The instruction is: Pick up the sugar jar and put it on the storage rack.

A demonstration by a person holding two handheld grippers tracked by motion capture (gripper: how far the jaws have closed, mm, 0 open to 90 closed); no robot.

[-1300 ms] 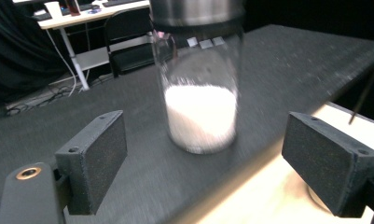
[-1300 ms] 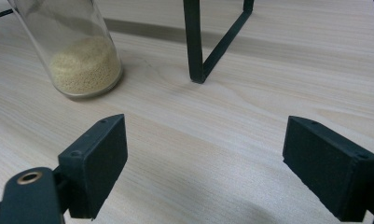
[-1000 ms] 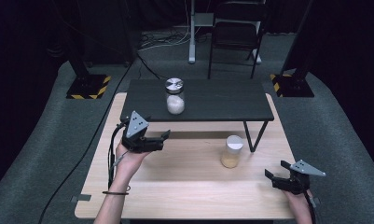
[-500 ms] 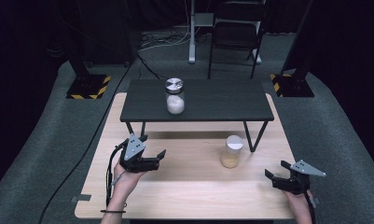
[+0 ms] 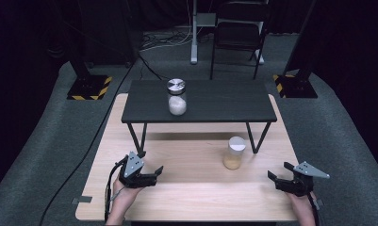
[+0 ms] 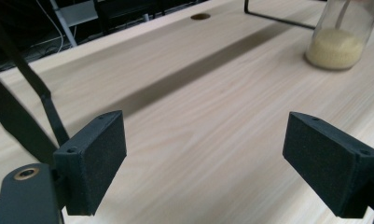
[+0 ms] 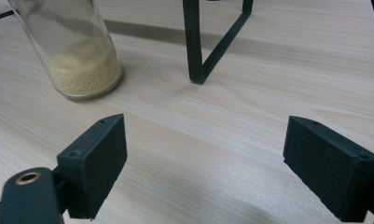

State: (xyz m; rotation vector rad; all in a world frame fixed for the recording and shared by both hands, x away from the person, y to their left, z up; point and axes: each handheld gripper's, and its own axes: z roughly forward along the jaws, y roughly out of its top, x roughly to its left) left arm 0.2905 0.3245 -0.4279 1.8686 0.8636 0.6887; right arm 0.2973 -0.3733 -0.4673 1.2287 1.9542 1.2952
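step: both tools wait low | left tool wide, holds nothing | right tool wide, holds nothing | next: reach yellow-grain jar

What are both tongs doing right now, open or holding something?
Left tongs: open, holding nothing, above the wooden table.
Right tongs: open, holding nothing.

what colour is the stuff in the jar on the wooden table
Pale yellow-beige grains in the jar, clearest in the right gripper view.
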